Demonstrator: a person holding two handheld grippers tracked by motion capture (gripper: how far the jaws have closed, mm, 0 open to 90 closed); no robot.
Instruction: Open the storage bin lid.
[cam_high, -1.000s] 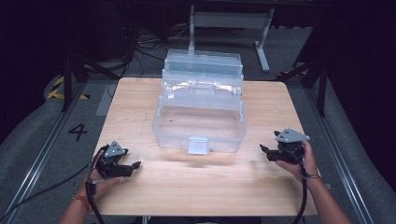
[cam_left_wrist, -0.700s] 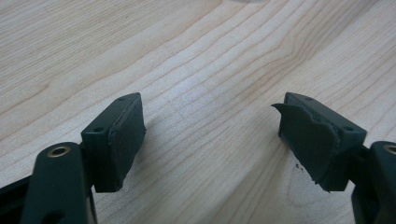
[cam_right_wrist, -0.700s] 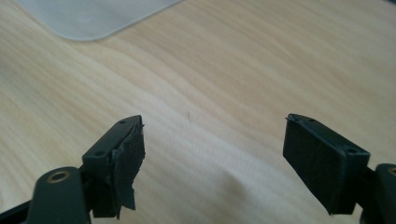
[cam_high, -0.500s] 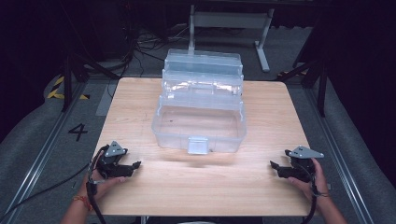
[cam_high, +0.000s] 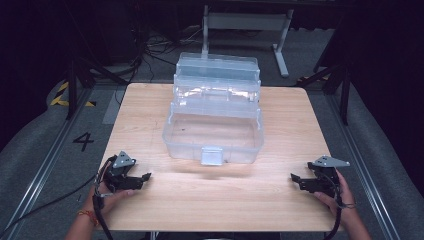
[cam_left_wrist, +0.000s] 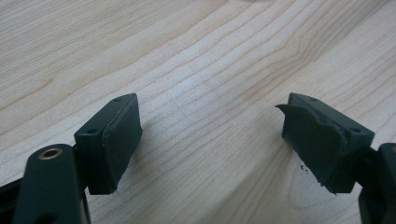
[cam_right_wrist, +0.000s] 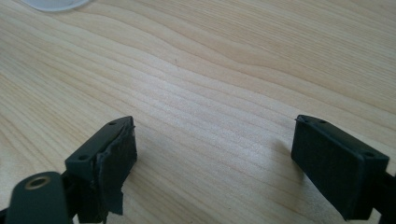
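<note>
Right tongs (cam_high: 296, 178) having withdrawn toward the near edge, both pairs are resting spread on the wooden bench (cam_high: 210, 200); left tongs (cam_high: 145, 177) unmoved, clear box (cam_high: 215, 125) standing centred, dark room around.

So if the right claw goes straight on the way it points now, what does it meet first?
Probably nothing soon: the right claw is open, low over the table, pointing left across bare wood. The clear plastic box sits off that line, further back. Eventually it might reach the left claw, though depth is unclear.

Open box (cam_high: 214, 131) on table (cam_high: 280, 200), between two hand-held grippers
</note>
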